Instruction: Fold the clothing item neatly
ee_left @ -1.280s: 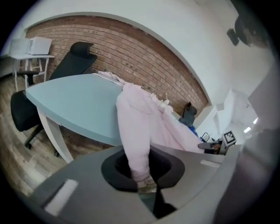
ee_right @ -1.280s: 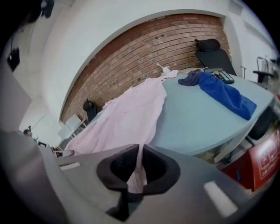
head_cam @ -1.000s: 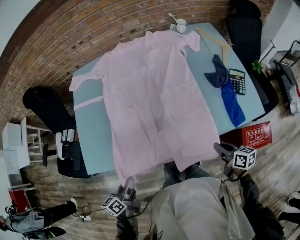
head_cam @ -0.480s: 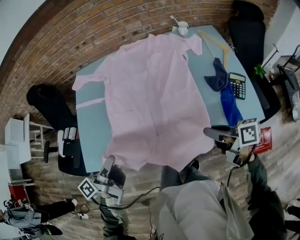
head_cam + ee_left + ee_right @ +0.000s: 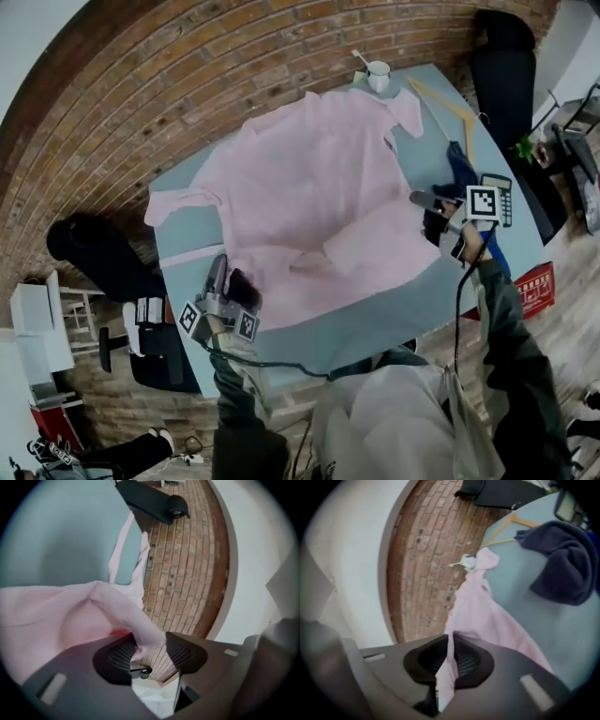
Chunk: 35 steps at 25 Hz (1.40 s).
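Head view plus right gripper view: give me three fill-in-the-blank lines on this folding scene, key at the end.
1. The right tongs are ___ on the pink shirt.
2. The keyed device by the dark blue cloth on the table is a ___.
3. The wooden ___ lies between the white mug and that cloth.
Missing words: shut; calculator; hanger.

pink garment on table | hem doubled over | mug beyond
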Available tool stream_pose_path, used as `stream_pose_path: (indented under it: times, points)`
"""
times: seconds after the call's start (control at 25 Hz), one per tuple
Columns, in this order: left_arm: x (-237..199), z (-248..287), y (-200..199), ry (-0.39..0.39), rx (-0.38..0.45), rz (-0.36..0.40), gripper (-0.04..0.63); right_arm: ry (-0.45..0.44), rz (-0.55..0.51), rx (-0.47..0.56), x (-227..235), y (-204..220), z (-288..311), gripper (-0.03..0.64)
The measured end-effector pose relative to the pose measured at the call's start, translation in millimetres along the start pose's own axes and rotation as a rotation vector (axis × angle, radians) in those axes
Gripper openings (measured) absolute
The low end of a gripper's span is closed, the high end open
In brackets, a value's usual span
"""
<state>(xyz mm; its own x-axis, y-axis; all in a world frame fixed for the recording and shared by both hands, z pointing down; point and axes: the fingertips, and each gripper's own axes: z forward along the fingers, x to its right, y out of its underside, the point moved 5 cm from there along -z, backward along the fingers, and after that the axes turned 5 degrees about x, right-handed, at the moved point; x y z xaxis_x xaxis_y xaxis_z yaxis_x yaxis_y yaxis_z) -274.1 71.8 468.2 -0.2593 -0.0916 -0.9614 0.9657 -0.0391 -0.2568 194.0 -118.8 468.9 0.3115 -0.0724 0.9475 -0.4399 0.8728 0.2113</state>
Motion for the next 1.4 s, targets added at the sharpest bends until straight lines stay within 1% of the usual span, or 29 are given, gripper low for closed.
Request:
stream_pose_path:
  times: [0.04,0.08,0.12,0.16,0.2,0.24,0.28,0.32,0.36,0.4,0.44,0.48,0.52,0.56,0.6,0.64,0.72,0.76,0.88,0.96,1.04,1.08,1.12,1.16,1.2,1.24,1.28,1.32,1.4]
  points:
    - [-12,1,-1,-0.04,-0.042,-0.009,0.26,0.065,0.006,0.007,19,0,1,0.031]
    - [-20,-5,1,-0.073,-0.092,0.002,0.336,0.115,-0.01,0.002,33,4,-5,0.043]
    - [-25,-17,3,-0.101,-0.138,0.038,0.342,0.159,-0.048,-0.009,42,10,-16,0.044]
    - [-28,-31,5,-0.135,-0.179,0.106,0.361,0.207,-0.106,-0.022,46,17,-30,0.05]
    - [-30,-46,5,-0.184,-0.219,0.21,0.374,0.256,-0.175,-0.037,47,24,-45,0.054]
    - [-32,-62,3,-0.256,-0.261,0.356,0.374,0.293,-0.239,-0.052,44,32,-57,0.054]
    - [-35,-79,0,-0.356,-0.303,0.541,0.374,0.321,-0.292,-0.068,40,43,-67,0.054]
    - [-42,-96,-5,-0.476,-0.338,0.742,0.376,0.351,-0.342,-0.085,36,57,-76,0.053]
    - [-51,-113,-8,-0.593,-0.36,0.919,0.381,0.389,-0.395,-0.103,35,73,-84,0.054]
    - [-63,-128,-8,-0.683,-0.37,1.039,0.403,0.433,-0.444,-0.118,36,89,-90,0.054]
    - [-74,-139,-6,-0.734,-0.37,1.085,0.419,0.477,-0.477,-0.125,39,104,-95,0.054]
    - [-85,-146,-2,-0.749,-0.359,1.064,0.419,0.514,-0.481,-0.123,45,117,-98,0.054]
    - [-95,-150,3,-0.739,-0.339,1.002,0.419,0.541,-0.45,-0.11,53,128,-99,0.054]
    - [-102,-152,7,-0.721,-0.311,0.932,0.419,0.556,-0.397,-0.091,62,136,-97,0.054]
    - [-107,-151,9,-0.707,-0.278,0.881,0.419,0.561,-0.345,-0.072,71,141,-95,0.054]
    - [-109,-151,9,-0.703,-0.245,0.855,0.419,0.562,-0.313,-0.056,77,142,-91,0.054]
    - [-108,-148,10,-0.698,-0.199,0.846,0.407,0.56,-0.302,-0.027,82,136,-86,0.053]
    - [-107,-147,11,-0.683,-0.184,0.847,0.407,0.556,-0.3,-0.008,83,132,-84,0.043]
    - [-102,-141,16,-0.638,-0.176,0.842,0.391,0.52,-0.241,0.02,88,125,-72,0.037]
    - [-105,-135,16,-0.633,-0.161,0.813,0.391,0.509,-0.218,0.022,90,122,-62,0.035]
    - [-108,-130,10,-0.643,-0.112,0.783,0.379,0.514,-0.228,0.02,92,119,-52,0.034]
    - [-109,-127,5,-0.656,-0.09,0.786,0.318,0.515,-0.239,0.018,92,117,-49,0.03]
    - [-110,-125,0,-0.675,-0.076,0.8,0.276,0.515,-0.252,0.014,91,116,-46,0.02]
    - [-112,-124,-3,-0.697,-0.072,0.819,0.192,0.512,-0.264,0.01,91,115,-45,0.002]
    - [-114,-123,-4,-0.711,-0.074,0.836,0.131,0.502,-0.273,0.009,91,114,-44,0.002]
    - [-115,-122,-4,-0.714,-0.079,0.849,0.107,0.49,-0.279,0.012,90,114,-45,0.002]
    - [-116,-123,-3,-0.708,-0.085,0.852,0.096,0.477,-0.284,0.016,88,114,-46,0.002]
    - [-117,-124,-1,-0.699,-0.086,0.847,0.073,0.467,-0.29,0.021,86,113,-48,0.002]
    - [-118,-130,2,-0.69,-0.072,0.825,0.061,0.453,-0.311,0.022,81,112,-51,0.0]
